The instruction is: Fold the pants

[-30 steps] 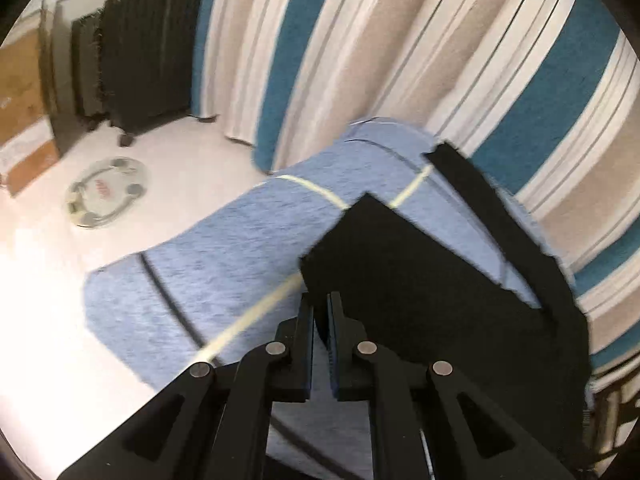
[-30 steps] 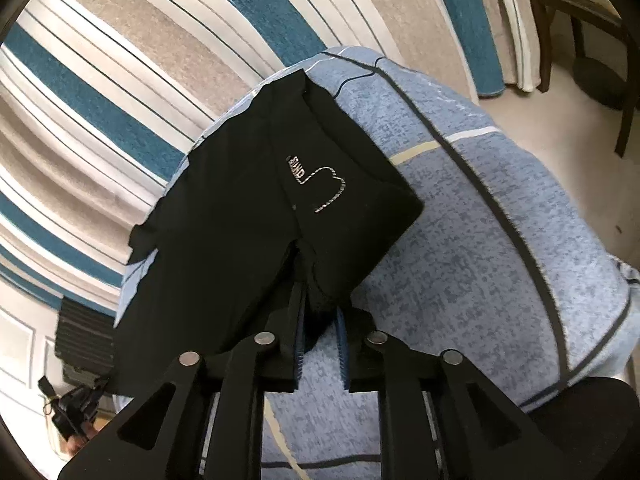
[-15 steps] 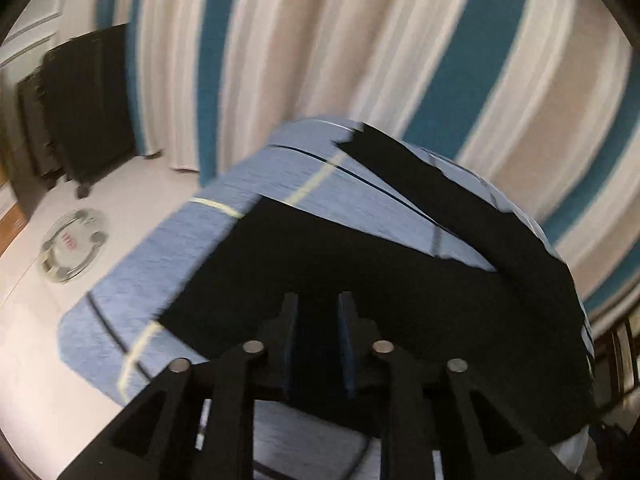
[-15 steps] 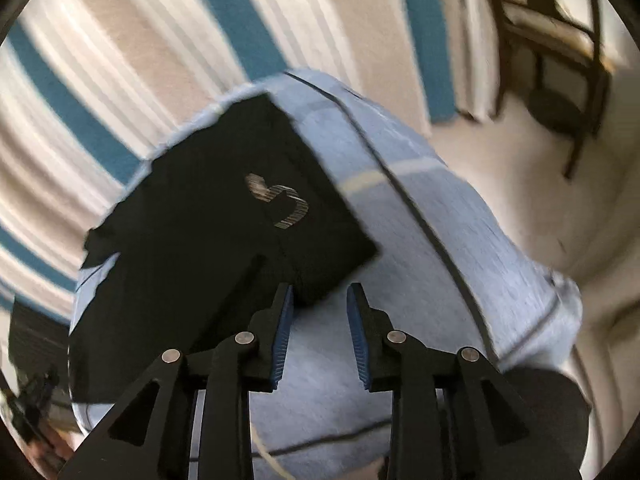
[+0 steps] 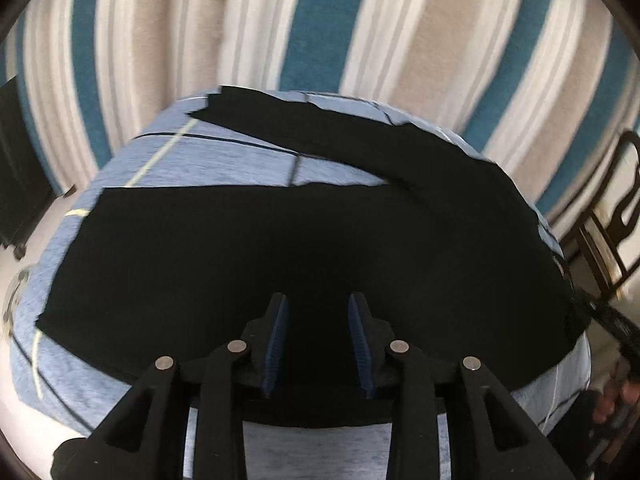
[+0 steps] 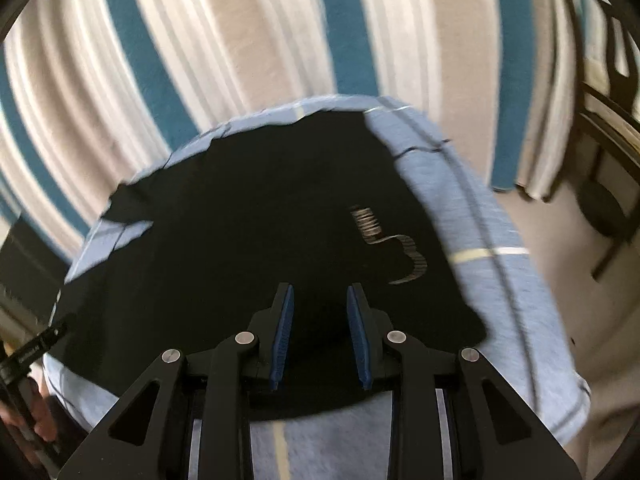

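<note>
Black pants (image 5: 280, 240) lie spread flat on a light blue cloth-covered table (image 5: 224, 164), one leg running to the far left edge. In the right wrist view the pants (image 6: 248, 248) show a silver printed logo (image 6: 394, 246). My left gripper (image 5: 318, 308) is open and empty just above the near edge of the pants. My right gripper (image 6: 320, 300) is open and empty above the waist end of the pants, left of the logo.
A striped curtain (image 5: 320, 20) hangs right behind the table. A dark wooden chair (image 6: 600, 160) stands at the right. A black radiator-like object (image 5: 20, 168) stands at the left on the floor. The table's bare blue edge (image 6: 520, 280) shows on the right.
Both grippers have opened and let go of the pants, which now lie flat. Both have pulled back and tilted up a little from the cloth.
</note>
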The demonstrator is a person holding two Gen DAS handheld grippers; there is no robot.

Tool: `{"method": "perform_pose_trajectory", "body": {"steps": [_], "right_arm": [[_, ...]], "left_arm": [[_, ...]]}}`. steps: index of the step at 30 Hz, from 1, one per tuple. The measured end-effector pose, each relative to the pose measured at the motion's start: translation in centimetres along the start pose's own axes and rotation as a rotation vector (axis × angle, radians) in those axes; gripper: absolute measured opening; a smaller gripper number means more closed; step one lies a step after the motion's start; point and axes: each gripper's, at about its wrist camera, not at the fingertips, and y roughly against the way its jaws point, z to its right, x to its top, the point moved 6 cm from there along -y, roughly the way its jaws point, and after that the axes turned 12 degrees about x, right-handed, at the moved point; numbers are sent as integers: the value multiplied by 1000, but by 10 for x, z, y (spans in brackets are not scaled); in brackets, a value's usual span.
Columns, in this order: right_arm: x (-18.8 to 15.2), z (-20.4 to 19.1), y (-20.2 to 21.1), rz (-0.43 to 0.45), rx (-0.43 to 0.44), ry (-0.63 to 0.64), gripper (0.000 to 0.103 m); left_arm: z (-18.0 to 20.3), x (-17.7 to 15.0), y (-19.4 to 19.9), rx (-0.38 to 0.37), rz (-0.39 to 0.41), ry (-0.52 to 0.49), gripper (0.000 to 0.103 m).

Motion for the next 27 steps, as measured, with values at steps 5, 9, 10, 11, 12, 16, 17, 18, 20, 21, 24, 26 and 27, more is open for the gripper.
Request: {"method": "perform_pose_trajectory", "body": {"steps": [5, 9, 10, 11, 12, 16, 17, 18, 20, 21, 24, 26, 27], "right_arm": [[-11, 5, -12, -28, 6, 57, 28], [-6, -1, -4, -40, -13, 68, 28], [-5, -5, -1, -34, -19, 80, 28], [-6, -10, 3, -28, -16, 93, 28], [-8, -15, 6, -20, -3, 104, 28], [-26, -37, 10, -32, 50, 158, 28], [-31, -40, 6, -46, 57, 170, 28], [-36, -40, 2, -64, 56, 177, 29], [-43, -37, -6, -92, 52, 176, 31], [-44, -35, -7, -90, 62, 171, 31], [-40, -35, -6, -100, 65, 165, 33], [-39, -37, -3, -96, 49, 174, 33], [-38, -38, 0, -90, 43, 179, 33]], "left_arm": [[12, -20, -18, -1, -53, -72, 36], [15, -23, -13, -16, -37, -83, 42], [15, -22, -12, -12, -40, -83, 42], [16, -22, -10, -6, -39, -86, 42], [16, -21, -7, -2, -34, -86, 42], [19, -29, 7, -14, -15, -101, 44], [20, -31, 8, -14, -14, -110, 45], [21, -36, 9, -15, -16, -120, 45], [19, -41, 6, -16, -25, -123, 46], [19, -43, 5, -15, -24, -124, 46], [21, -43, 4, -30, -30, -137, 57], [26, -44, 3, -41, -39, -147, 64], [28, -44, 3, -36, -40, -154, 65]]}}
